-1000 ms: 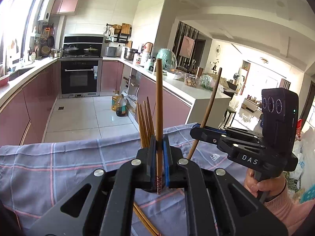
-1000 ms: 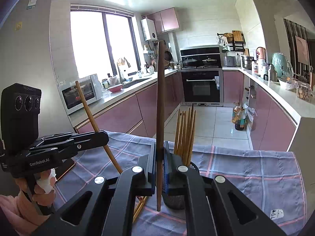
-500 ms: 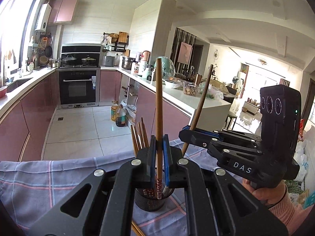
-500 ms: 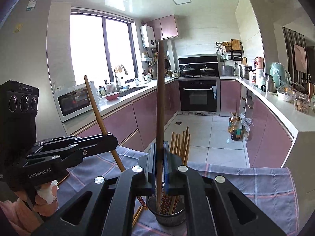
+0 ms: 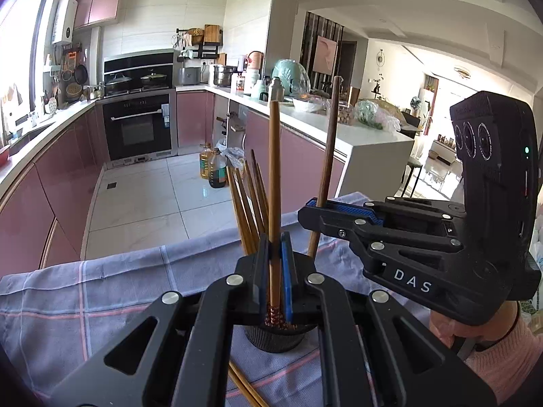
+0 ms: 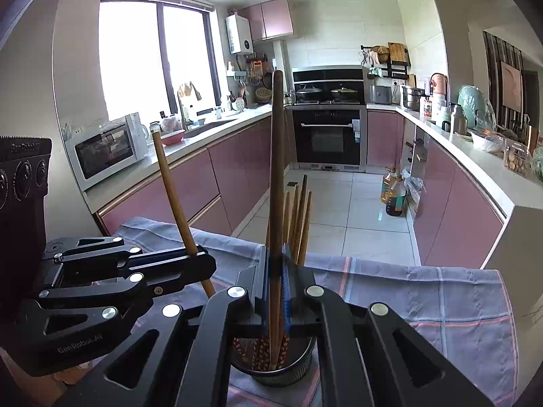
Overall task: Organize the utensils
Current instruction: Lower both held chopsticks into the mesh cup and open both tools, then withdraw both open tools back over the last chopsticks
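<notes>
Over a clothed counter [image 5: 101, 291], we are clamping one chopstick [image 5: 273, 203] upright in each tool [image 5: 275, 264], aiming them into the holder [image 6: 281, 373].

A checked cloth [image 5: 85, 291] covers the table. Behind it is a kitchen with pink cupboards [image 6: 234, 166]. A black oven [image 6: 328, 135] sits at the far wall, with two pots [image 6: 327, 92] on top. A white microwave [image 6: 105, 149] stands on the left counter. Two oil bottles [image 5: 212, 168] stand on the white floor [image 5: 142, 203].
</notes>
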A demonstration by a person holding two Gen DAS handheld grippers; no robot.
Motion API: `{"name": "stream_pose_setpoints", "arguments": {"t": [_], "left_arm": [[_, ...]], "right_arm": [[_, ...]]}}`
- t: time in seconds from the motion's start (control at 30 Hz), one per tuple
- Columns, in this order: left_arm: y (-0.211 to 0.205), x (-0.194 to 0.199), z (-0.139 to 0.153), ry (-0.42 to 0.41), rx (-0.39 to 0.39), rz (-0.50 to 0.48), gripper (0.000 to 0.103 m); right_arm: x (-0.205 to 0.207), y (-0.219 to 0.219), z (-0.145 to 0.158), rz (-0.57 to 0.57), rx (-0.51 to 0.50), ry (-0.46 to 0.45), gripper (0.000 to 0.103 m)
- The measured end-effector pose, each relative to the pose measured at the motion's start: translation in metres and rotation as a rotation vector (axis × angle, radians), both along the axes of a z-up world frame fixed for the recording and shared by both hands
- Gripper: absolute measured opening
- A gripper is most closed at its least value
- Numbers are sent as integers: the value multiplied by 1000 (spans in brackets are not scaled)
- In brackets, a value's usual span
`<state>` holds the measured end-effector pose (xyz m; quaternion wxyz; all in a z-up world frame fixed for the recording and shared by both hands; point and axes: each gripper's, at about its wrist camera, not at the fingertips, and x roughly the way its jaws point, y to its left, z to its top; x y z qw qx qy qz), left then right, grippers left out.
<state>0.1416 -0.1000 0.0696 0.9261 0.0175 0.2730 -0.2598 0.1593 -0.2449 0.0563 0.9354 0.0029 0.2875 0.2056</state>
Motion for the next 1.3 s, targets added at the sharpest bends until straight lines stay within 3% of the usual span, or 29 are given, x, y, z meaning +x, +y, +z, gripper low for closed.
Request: {"name": "stream_pose_setpoints", "arguments": {"t": [0.33, 0.67, 0.83, 0.93, 1.03, 1.3], "left_arm": [[1, 27, -25, 99, 50, -1, 7], [3, 54, -39, 135, 40, 25, 8], [5, 51, -37, 109, 32, 33, 20], [13, 45, -34, 82, 16, 59, 20], [25, 28, -29, 36, -10, 80, 25], [69, -28, -35, -47, -26, 160, 51]], "right_arm": [[19, 4, -31, -13, -36, 131, 6], [23, -1, -40, -42, -8, 158, 7], [17, -4, -36, -43, 11, 142, 7], [9, -4, -32, -29, 27, 123, 8], [-5, -3, -26, -11, 34, 92, 23], [-55, 13, -24, 105, 32, 51, 38]]}}
